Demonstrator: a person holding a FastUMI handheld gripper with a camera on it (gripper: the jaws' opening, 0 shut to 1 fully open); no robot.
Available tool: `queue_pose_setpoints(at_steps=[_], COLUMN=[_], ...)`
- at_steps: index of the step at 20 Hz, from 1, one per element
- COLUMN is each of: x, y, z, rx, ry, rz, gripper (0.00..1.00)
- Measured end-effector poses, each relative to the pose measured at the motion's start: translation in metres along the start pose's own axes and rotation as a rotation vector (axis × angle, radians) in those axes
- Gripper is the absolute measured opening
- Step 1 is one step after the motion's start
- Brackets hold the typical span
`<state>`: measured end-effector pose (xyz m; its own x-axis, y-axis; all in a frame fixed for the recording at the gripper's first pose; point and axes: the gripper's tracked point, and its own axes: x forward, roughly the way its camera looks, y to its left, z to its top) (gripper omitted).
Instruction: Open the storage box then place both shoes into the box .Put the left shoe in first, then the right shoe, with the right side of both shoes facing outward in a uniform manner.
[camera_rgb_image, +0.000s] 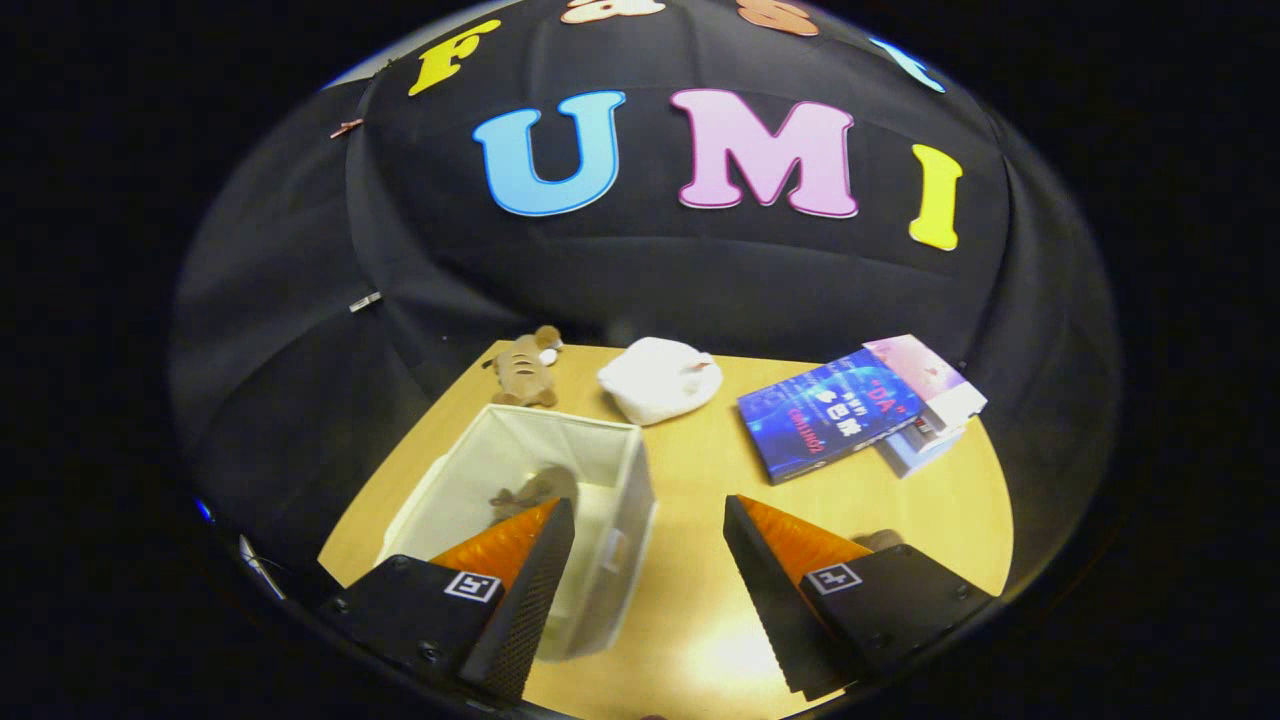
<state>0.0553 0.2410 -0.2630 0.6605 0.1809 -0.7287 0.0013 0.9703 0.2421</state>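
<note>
The white fabric storage box stands open on the wooden table, just ahead of my left finger. Inside it lies a brown shoe, partly hidden behind that finger. My gripper is open, with nothing between its orange-and-black fingers; the left finger hangs over the box's near right corner and the right finger is above bare table. A small brown shape peeks out behind the right finger; too little of it shows to tell what it is.
Beyond the box, a brown plush toy lies at the table's far edge, with a white bundled cloth next to it. A blue book on other books sits at the far right. Bare table runs between box and books.
</note>
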Motion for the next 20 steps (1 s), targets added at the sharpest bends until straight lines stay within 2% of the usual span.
queue_pose_setpoints(at_steps=[5, 9, 15, 20], x=[-0.032, -0.047, -0.039, -0.008], y=[-0.126, -0.211, -0.255, -0.263], z=[-0.030, -0.081, -0.164, -0.197], rx=[0.021, -0.011, 0.025, -0.017], ry=[0.020, 0.083, 0.232, 0.312], rz=[-0.118, -0.225, -0.229, -0.209], gripper=[0.94, 0.94, 0.93, 0.88])
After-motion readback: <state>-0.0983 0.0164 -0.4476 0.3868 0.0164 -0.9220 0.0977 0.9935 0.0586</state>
